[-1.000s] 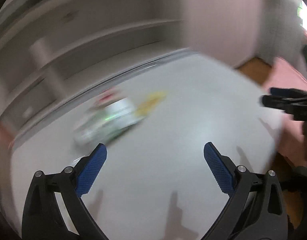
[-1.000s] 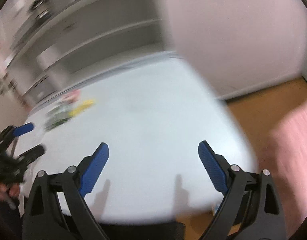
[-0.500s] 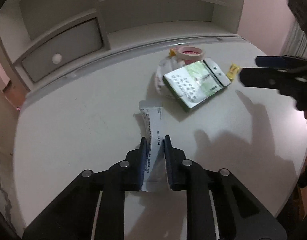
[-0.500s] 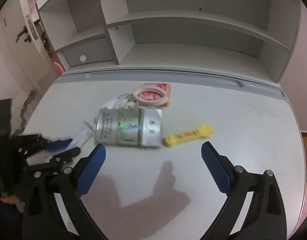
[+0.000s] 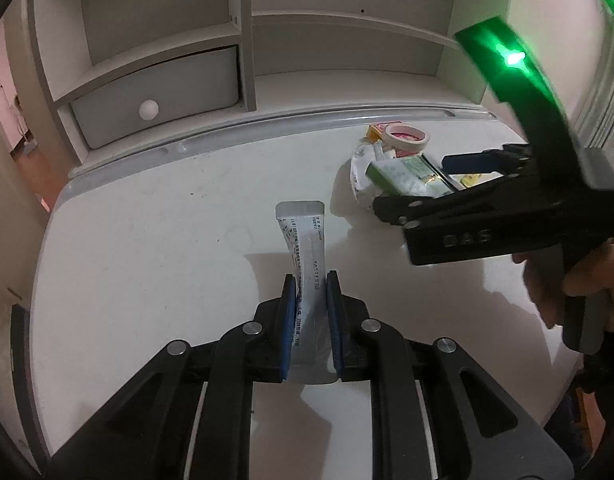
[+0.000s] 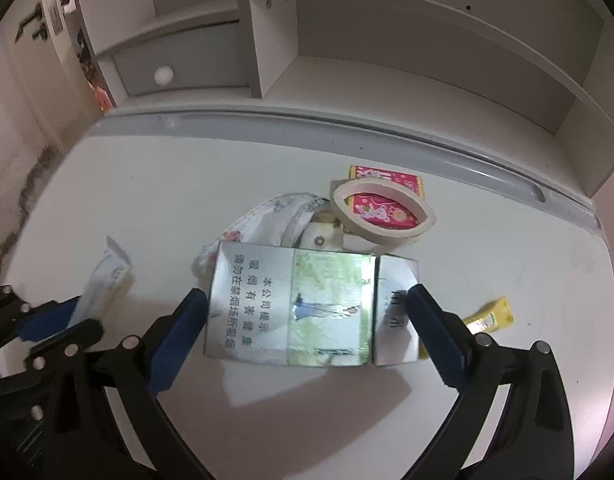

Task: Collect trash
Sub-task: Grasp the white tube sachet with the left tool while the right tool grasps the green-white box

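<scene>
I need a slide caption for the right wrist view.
Open right gripper straddles the cigarette box on the desk.

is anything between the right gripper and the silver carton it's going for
Nothing visible is. The right gripper is open, one finger on each side of the silver carton, with no object between pads and carton. The tape roll and yellow sachet lie outside the jaws.
</scene>
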The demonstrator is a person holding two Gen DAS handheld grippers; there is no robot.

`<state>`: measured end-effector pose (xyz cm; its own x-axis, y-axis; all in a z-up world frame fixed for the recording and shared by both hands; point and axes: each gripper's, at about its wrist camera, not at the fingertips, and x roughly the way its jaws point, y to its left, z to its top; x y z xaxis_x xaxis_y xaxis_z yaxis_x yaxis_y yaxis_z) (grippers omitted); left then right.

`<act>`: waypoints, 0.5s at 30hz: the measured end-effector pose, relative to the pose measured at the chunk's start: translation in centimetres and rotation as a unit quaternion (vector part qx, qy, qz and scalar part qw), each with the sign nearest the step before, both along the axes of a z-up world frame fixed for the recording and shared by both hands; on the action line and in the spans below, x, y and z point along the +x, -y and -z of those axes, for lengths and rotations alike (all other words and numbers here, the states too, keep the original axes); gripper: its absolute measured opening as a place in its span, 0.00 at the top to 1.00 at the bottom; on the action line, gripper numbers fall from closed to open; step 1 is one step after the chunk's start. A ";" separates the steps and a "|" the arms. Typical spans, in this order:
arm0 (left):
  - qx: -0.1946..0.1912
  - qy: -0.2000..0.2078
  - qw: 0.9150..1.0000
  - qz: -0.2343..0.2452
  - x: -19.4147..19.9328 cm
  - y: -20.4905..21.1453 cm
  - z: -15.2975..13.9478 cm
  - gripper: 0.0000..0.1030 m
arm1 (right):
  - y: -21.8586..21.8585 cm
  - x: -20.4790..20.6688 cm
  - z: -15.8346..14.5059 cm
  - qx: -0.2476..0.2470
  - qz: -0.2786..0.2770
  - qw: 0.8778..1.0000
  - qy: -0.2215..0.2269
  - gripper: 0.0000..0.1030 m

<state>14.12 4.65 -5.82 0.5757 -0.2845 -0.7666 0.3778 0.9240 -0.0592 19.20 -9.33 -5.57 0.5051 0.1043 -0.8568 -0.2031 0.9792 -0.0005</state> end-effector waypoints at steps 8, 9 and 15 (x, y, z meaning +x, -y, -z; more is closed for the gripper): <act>-0.009 0.000 1.000 0.000 -0.2 -0.2 -0.5 0.86 | 0.8 -0.9 -0.4 -0.012 0.005 1.000 0.011 0.21; -0.010 0.000 1.000 -0.001 -0.2 -0.2 -0.7 0.86 | 0.8 -1.1 -0.6 -0.015 0.003 1.000 0.015 0.30; -0.007 0.012 1.000 -0.004 -0.4 0.2 -2.4 0.86 | 1.4 -3.5 -2.7 -0.022 -0.012 0.999 0.039 0.31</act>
<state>13.71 4.50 -3.46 0.5958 -0.2906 -0.7487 0.3717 0.9262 -0.0637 15.71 -10.75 -2.87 0.5684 0.0792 -0.8189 -0.2232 0.9729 -0.0608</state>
